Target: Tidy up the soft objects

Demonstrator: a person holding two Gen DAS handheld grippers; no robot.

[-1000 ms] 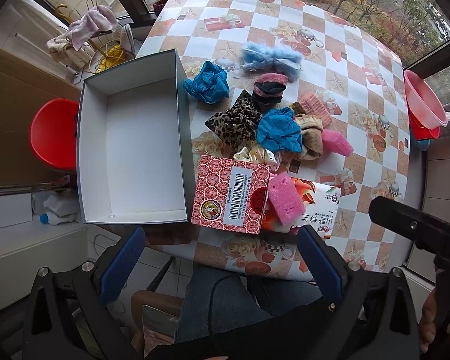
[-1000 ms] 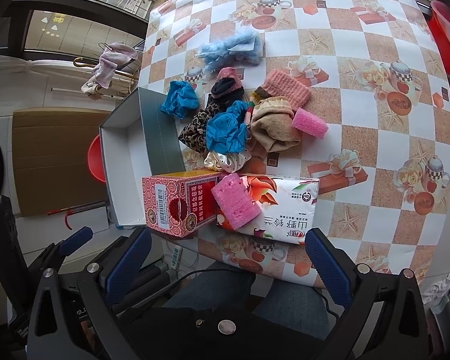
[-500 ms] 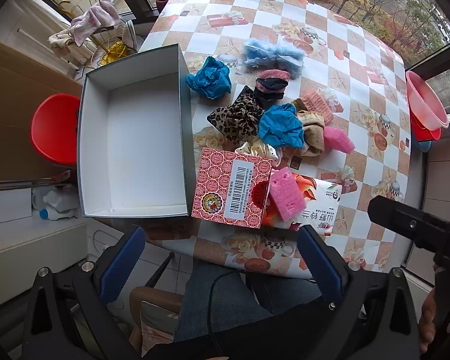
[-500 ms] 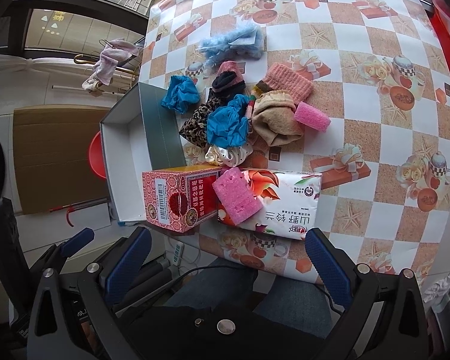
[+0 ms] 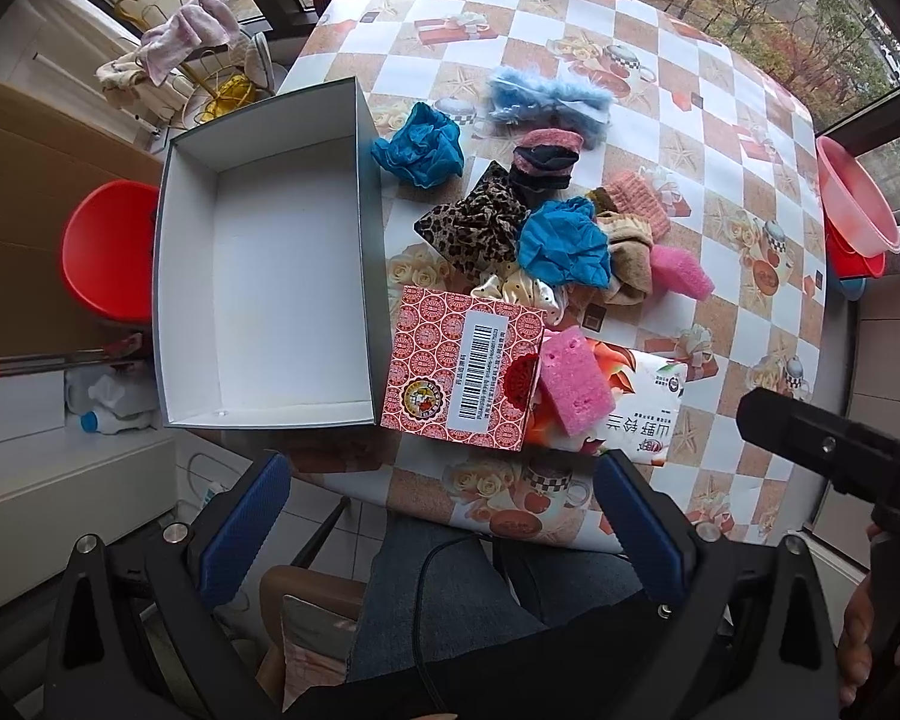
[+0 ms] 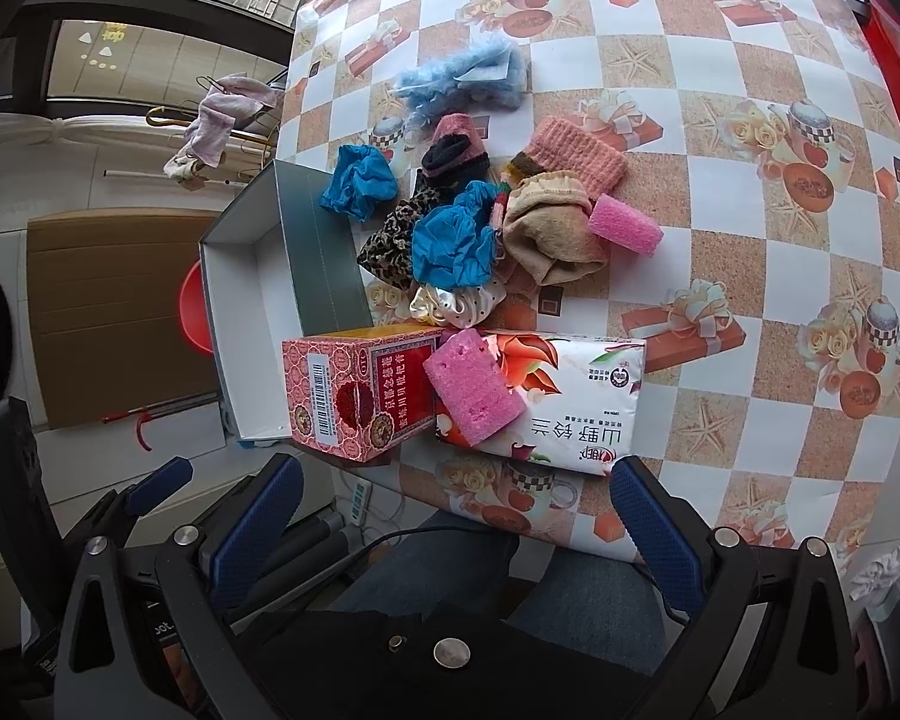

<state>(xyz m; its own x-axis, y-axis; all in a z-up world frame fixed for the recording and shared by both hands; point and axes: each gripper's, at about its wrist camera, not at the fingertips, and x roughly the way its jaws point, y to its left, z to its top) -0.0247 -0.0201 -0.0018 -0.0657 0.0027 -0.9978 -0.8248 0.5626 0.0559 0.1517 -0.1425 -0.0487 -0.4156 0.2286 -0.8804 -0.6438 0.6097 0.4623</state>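
A heap of soft things lies mid-table: two blue cloths (image 5: 561, 243) (image 6: 453, 237), a leopard-print scrunchie (image 5: 474, 222), a tan sock (image 6: 549, 222), a pink knit piece (image 6: 576, 159), a fluffy light-blue piece (image 5: 546, 99) and a pink sponge roll (image 6: 624, 225). A pink sponge block (image 5: 573, 381) (image 6: 471, 393) rests on a tissue pack (image 6: 570, 402) beside a red carton (image 5: 465, 375). An empty white box (image 5: 270, 276) stands at the left. My left gripper (image 5: 444, 531) and right gripper (image 6: 456, 531) hover open over the near table edge, holding nothing.
The checkered tablecloth (image 6: 750, 240) is bare to the right of the heap. Pink and red basins (image 5: 852, 204) sit beyond the table's right edge. A red stool (image 5: 105, 249) stands left of the box. A person's jeans-clad legs (image 5: 450, 594) are under the near edge.
Both grippers have edged slightly toward the table, so the objects sit a little lower in view. Nothing on the table has moved and both grippers stay open.
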